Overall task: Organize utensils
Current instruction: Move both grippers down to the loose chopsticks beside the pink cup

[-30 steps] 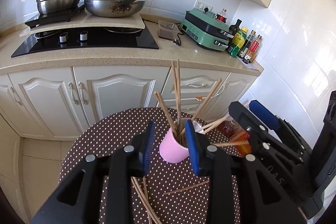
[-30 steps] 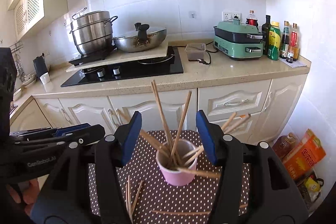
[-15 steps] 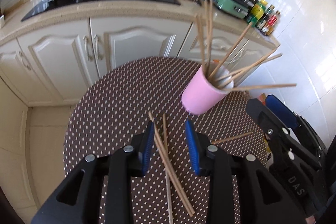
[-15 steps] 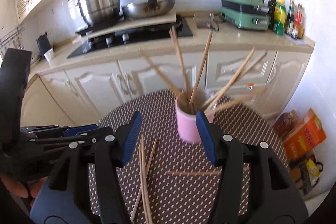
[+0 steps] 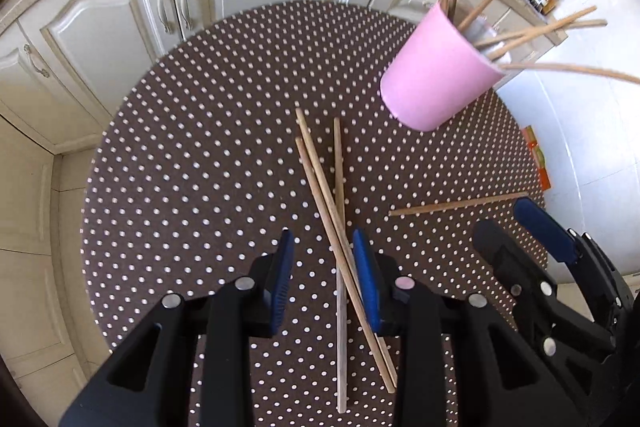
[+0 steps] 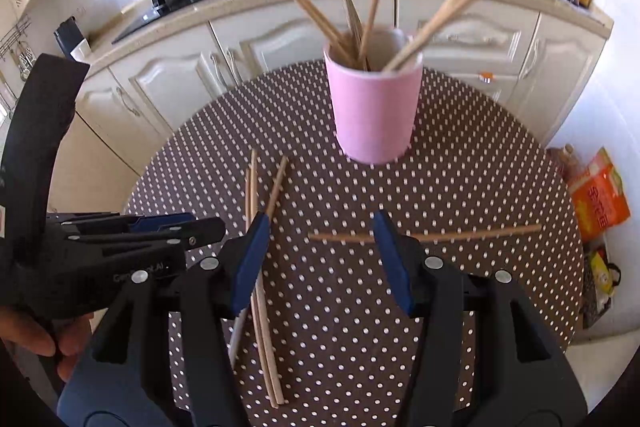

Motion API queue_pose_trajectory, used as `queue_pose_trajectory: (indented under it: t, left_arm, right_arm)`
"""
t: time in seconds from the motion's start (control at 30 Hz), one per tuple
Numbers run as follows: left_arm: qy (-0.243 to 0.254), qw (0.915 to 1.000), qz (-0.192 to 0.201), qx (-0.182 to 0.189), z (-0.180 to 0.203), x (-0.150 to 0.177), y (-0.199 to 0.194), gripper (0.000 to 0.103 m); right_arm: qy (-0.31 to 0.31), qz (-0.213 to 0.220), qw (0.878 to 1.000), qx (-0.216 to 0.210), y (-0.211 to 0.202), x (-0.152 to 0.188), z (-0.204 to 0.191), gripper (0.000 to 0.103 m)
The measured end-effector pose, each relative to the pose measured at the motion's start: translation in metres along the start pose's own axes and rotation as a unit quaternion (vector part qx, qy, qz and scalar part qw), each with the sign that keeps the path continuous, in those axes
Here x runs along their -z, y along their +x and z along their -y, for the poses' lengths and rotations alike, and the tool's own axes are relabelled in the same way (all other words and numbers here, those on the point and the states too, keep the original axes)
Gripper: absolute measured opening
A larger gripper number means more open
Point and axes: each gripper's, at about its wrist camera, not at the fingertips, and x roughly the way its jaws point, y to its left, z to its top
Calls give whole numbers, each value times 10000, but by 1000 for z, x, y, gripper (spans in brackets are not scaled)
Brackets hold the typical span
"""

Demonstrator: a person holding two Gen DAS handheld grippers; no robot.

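Chopsticks are what's left: w/ both claws tipped down from the cup toward the table over the last sec, the move reads as shifting from dropping sticks in to fetching the next ones.

Left claw point(image 5: 323, 277) is released, jaws spread, nothing between the pads yet. Three loose chopsticks point(image 5: 326, 201) lie crossed directly under it, running fwd from below its palm past the right-hand pad. Pink cup point(image 5: 434, 75) sits ahead and to its right, several sticks already fanned out of it. A single chopstick point(image 5: 458, 203) lies crosswise, off to the right of that claw.

Right claw point(image 6: 320, 261) also released, empty. From its cam the single chopstick point(image 6: 472, 231) runs crosswise just ahead of its tips, passing behind the right pad; the three loose chopsticks point(image 6: 258, 255) lie along its left pad. Pink cup point(image 6: 374, 111) stands straight ahead, upright on the dotted table point(image 6: 480, 187).

Left cam shows how the trio crosses; right cam hides much of that behind its pad, but shows the cup's open mouth plus the bare hand point(image 6: 36, 341) gripping the left tool.
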Motion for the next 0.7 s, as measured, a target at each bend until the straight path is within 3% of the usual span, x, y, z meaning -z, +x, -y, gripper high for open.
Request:
queue_pose_trajectory:
  t: [0.23, 0.7]
  left_arm:
    - [-3, 9995, -270, -149, 3, -1, 29, 30]
    - [66, 9983, -438, -383, 11, -5, 56, 31]
  right_arm:
    - [97, -257, 9996, -60, 14, 6, 12, 54]
    - [110, -548, 9981, -259, 29, 3, 20, 54]
